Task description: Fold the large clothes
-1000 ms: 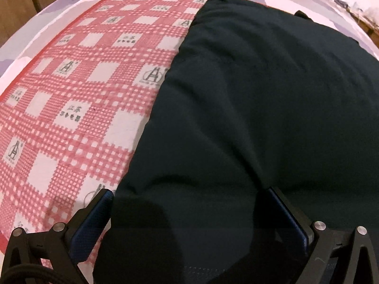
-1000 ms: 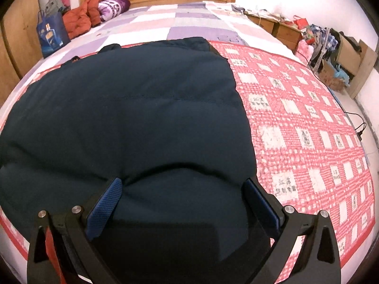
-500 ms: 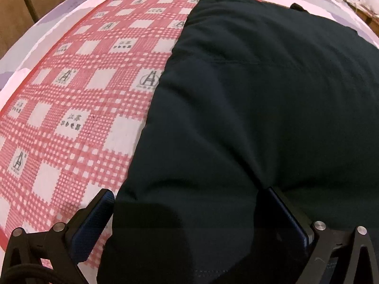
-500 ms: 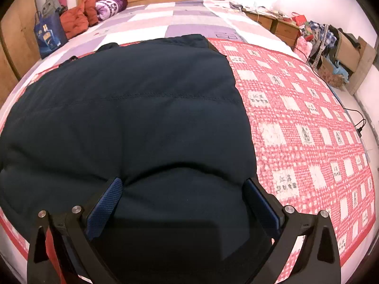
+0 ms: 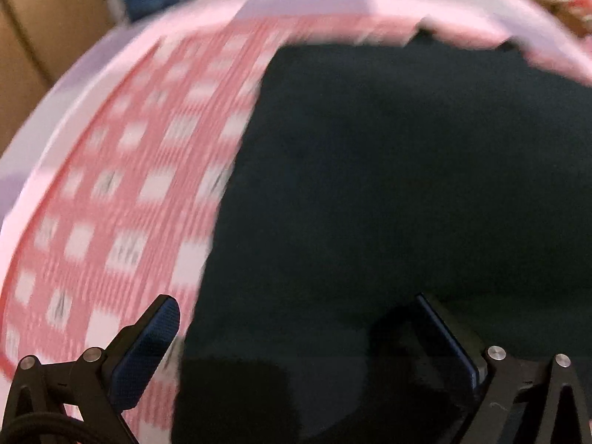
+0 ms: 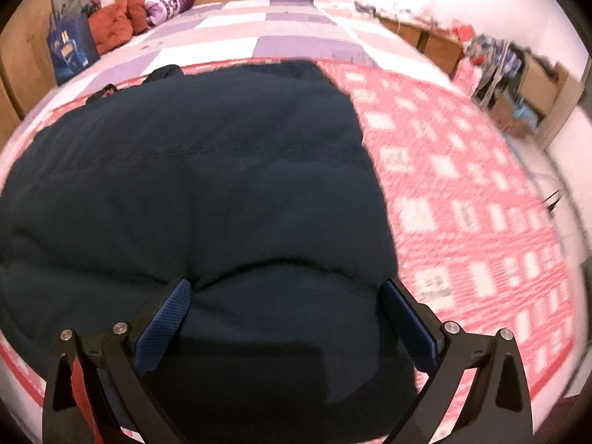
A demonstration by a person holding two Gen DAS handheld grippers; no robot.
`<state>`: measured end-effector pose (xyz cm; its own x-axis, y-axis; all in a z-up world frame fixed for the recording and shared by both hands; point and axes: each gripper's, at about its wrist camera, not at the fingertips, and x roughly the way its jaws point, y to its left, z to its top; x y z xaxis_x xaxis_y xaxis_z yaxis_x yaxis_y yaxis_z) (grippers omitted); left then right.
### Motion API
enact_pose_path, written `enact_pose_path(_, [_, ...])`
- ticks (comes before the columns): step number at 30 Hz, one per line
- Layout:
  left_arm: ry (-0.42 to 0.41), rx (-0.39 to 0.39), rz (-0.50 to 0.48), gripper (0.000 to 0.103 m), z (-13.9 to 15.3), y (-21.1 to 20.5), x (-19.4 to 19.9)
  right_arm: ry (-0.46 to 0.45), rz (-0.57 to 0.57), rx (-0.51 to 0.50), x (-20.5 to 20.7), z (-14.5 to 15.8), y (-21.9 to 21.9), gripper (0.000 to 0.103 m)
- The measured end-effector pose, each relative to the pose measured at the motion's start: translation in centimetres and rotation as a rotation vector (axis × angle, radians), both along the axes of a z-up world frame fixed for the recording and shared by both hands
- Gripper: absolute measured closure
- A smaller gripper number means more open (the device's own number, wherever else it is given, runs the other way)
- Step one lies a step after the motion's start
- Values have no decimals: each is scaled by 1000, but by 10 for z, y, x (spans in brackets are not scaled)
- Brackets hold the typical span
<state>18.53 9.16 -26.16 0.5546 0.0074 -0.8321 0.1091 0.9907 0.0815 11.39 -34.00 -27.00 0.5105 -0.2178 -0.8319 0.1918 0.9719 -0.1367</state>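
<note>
Jacket (image 6: 192,185): dark, quilted, puffy; fills frame centre.
Blanket (image 6: 462,199): red-white check.
Left hand-held gripper (image 5: 296,329): spread.
Right hand-held gripper (image 6: 285,310): spread.

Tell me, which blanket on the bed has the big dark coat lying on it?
The red-and-white checked blanket. The dark padded coat lies on it. The purple-and-white patchwork bedspread farther back holds no coat.

Left wrist view: motion blur smears the red checked cloth (image 5: 122,192) so its printed marks cannot be read, and the dark padded garment (image 5: 388,192) runs off the right and bottom edges. Right wrist view: the garment (image 6: 207,185) is cut by the left edge and its near hem lies hidden behind the right gripper (image 6: 286,310). Clutter by the far wall (image 6: 495,59) is too blurred to identify.
</note>
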Motion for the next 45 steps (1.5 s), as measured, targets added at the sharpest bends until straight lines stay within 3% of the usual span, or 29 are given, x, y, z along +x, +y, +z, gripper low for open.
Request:
enact_pose_path(2, [-47,-28,-54,1,16,-16,2,-65,67,-25,4,15,18,0])
enact_pose_path(4, [-42,-114,-104,1,23,-36,13,-83,120,-17,19,21,36,0])
enact_pose_path(9, [45,-215,-204,1,-6,-96,55,-50,230,42,75,12,80,0])
enact_pose_path(15, [47,-173,-211,0,-23,-125,118,43,324,-19,156,-18,104,0])
enact_pose_path(21, [72,-151,-202,0,-30,-134,172,106,250,22,229,-30,78,0])
enact_pose_path(24, [79,-165,-188,0,-30,-122,189,108,221,36,246,-32,61,0])
enact_pose_path(29, [80,-203,-59,0,-39,-57,209,84,78,103,241,-29,-12,0])
enact_pose_path(34, [92,-196,-15,0,-51,-11,215,118,-24,31,218,-36,-81,1])
enact_pose_path(37, [81,-174,-40,0,-53,-15,214,93,-143,150,200,-41,-126,1])
enact_pose_path(45, [20,-229,-5,0,-44,-8,204,36,-200,281,181,-50,-146,1])
